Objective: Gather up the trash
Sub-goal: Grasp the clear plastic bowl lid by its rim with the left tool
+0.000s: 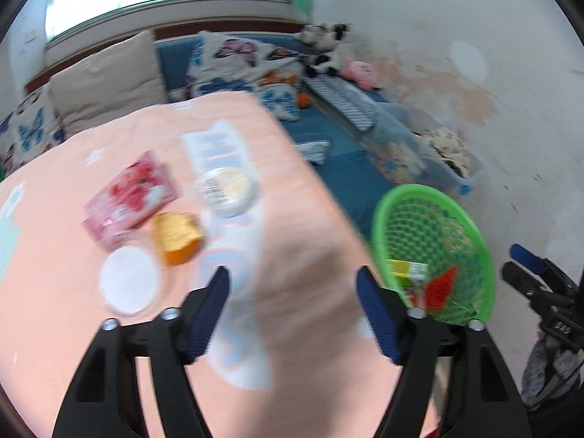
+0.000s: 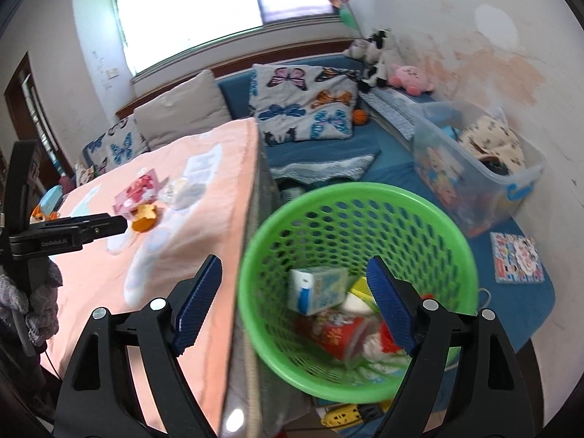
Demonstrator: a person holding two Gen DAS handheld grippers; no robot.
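Hovering above the peach-coloured cloth-covered table (image 1: 310, 241), the left gripper (image 1: 294, 281) has its blue-padded jaws spread wide with nothing between them. The right gripper (image 2: 294, 273) is likewise wide and empty, poised over the round green perforated plastic basket (image 2: 365, 200), which stands on the floor just beside the table's right edge.

The remaining trash sits in a tight cluster toward the table's far left part: a pink and red printed foil packet (image 1: 131, 197), a small orange and yellow plastic pouch (image 1: 177, 237) touching its near corner, a round white lidded tub with a printed label (image 1: 226, 189) just to the right, and a flat white round lid or disc (image 1: 129, 279) nearest the left gripper. A pale blue and white printed carton (image 1: 219, 146) lies beyond the tub. The basket already holds a white and blue box (image 2: 317, 288) and red printed wrappers (image 2: 339, 332).

The left wrist view is smeared, which suggests a fast sweep, so the closing jaws could land off target. Because the items touch or nearly touch, a wide grip may well catch two at once or nudge a neighbour away. The flat disc offers little height and could slip out of the pads. The foil packet looks slick and may slide. The loose cloth could bunch under the fingers and be pinched with the item. A carry to the basket must clear the table's right edge, or the piece could drop to the floor beside the rim.
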